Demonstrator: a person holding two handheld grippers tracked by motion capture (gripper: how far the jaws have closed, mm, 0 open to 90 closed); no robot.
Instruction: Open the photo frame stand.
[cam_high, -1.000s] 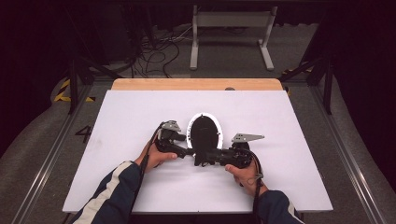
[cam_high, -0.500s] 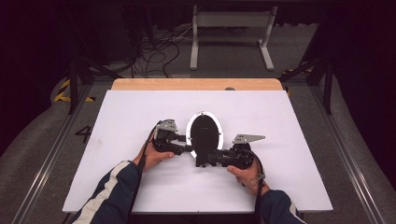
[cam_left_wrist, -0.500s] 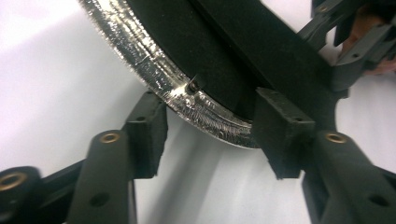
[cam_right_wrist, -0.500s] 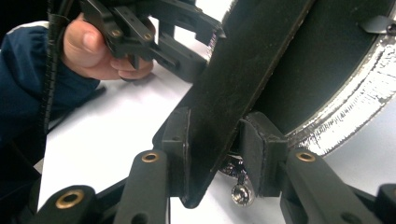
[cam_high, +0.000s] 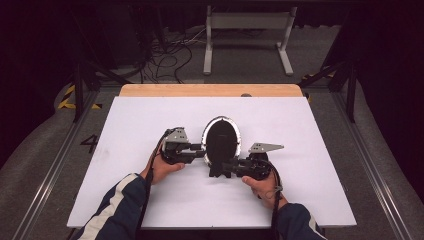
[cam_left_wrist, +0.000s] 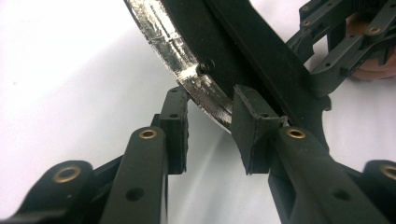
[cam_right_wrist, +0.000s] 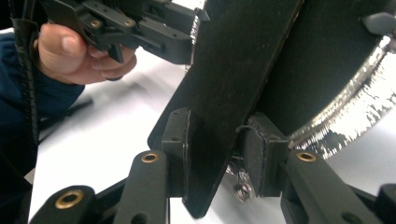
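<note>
An oval mirror (cam_high: 221, 142) stands on its stand (cam_high: 219, 171) near the middle of the bench (cam_high: 125, 125). The left gripper (cam_high: 199, 152) is at its left rim, the right gripper (cam_high: 226, 167) at the stand in front, with both hands nearer the bench's front edge.

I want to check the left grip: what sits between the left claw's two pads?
In the left gripper view, the mirror's silvery rim runs between the left claw pads, whose jaws have just been closing.

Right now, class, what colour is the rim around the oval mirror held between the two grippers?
Shiny silver rim, around a black oval; it shows best in the left gripper view.
</note>
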